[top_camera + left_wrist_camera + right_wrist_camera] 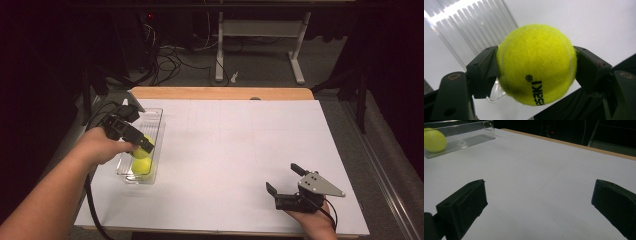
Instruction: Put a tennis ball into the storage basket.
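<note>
Now: tennis balls [141, 160] 2 | clear bin [159, 131] 1 | left hand-held gripper [536, 65] pinching one ball | right hand-held gripper [285, 179] spread

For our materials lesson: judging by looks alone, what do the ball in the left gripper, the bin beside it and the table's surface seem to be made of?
Held tennis ball: fuzzy yellow felt, matte, with a pale seam and printed lettering.
Bin: clear, glossy, probably hard plastic; its ribbed floor glints and a second ball shows through its wall.
Table surface: smooth matte white sheet with faint grid lines, possibly paper or laminate; a wood-coloured edge shows at the far side.
</note>
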`<state>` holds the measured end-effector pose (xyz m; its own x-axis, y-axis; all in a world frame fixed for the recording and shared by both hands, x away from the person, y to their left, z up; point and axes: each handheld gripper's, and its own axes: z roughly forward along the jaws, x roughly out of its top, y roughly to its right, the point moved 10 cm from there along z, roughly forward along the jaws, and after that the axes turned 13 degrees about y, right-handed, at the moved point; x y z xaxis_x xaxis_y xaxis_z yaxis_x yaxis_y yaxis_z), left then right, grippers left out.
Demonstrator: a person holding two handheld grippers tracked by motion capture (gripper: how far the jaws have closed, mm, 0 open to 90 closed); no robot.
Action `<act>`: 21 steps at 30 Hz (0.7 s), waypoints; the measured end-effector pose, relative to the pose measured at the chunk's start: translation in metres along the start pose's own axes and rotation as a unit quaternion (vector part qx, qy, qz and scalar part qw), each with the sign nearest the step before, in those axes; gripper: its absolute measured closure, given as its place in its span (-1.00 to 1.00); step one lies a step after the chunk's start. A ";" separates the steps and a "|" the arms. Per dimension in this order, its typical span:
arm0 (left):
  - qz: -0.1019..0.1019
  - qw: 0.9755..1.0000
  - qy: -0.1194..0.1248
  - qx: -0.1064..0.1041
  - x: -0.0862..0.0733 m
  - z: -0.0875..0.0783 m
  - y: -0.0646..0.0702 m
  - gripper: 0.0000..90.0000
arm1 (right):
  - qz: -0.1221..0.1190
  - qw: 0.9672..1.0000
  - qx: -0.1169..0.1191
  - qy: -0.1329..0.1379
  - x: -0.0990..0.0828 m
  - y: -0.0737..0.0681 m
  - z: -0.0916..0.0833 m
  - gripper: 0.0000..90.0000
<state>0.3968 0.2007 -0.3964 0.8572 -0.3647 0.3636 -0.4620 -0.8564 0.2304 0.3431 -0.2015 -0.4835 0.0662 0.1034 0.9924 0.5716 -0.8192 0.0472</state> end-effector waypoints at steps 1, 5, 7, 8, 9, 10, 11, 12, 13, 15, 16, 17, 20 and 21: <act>-0.002 1.000 -0.001 0.000 0.000 0.000 -0.002 -0.41 | 0.000 1.000 0.000 0.001 0.000 0.000 0.000 -0.99; -0.013 1.000 0.003 0.006 0.002 0.000 -0.010 -0.41 | 0.001 1.000 0.000 0.004 0.001 0.000 0.000 -0.99; -0.020 1.000 0.005 0.008 0.004 0.000 -0.014 -0.41 | 0.001 1.000 -0.004 0.009 0.003 0.001 -0.001 -0.99; -0.022 1.000 0.006 0.010 0.004 0.001 -0.016 -0.41 | 0.001 1.000 -0.004 0.011 0.004 0.001 -0.001 -0.99; -0.024 1.000 0.005 0.012 0.004 0.001 -0.017 -0.41 | 0.002 1.000 -0.003 0.014 0.004 0.001 -0.001 -0.99; -0.024 1.000 0.003 0.013 0.004 0.001 -0.018 -0.41 | 0.004 1.000 -0.003 0.015 0.005 0.001 -0.002 -0.99; -0.026 1.000 0.003 0.014 0.004 0.002 -0.020 -0.41 | 0.004 1.000 -0.003 0.015 0.005 0.001 -0.002 -0.99; -0.028 0.999 0.004 0.016 0.004 0.002 -0.022 -0.41 | 0.004 1.000 -0.002 0.014 0.005 0.000 -0.002 -0.99; -0.030 0.999 0.003 0.017 0.004 0.001 -0.023 -0.41 | 0.004 1.000 -0.001 0.014 0.005 0.000 -0.002 -0.99; -0.034 0.999 0.003 0.018 0.005 0.002 -0.026 -0.41 | 0.005 1.000 0.000 0.015 0.005 -0.001 -0.002 -0.99; -0.037 0.999 0.004 0.020 0.006 0.003 -0.027 -0.41 | 0.005 1.000 0.000 0.015 0.005 -0.001 -0.002 -0.99; -0.040 0.999 0.003 0.020 0.007 0.003 -0.029 -0.41 | 0.005 1.000 0.000 0.014 0.005 -0.001 -0.002 -0.99; -0.043 0.999 0.003 0.022 0.010 0.006 -0.031 -0.41 | 0.004 1.000 0.001 0.014 0.005 -0.002 -0.002 -0.99; -0.043 0.999 0.003 0.022 0.012 0.007 -0.032 -0.41 | 0.004 1.000 0.001 0.015 0.005 -0.002 -0.003 -0.99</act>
<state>0.4235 0.2213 -0.4056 0.8917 -0.2871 0.3499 -0.3762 -0.9000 0.2203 0.3404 -0.2010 -0.4782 0.0467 0.0805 0.9957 0.5729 -0.8187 0.0394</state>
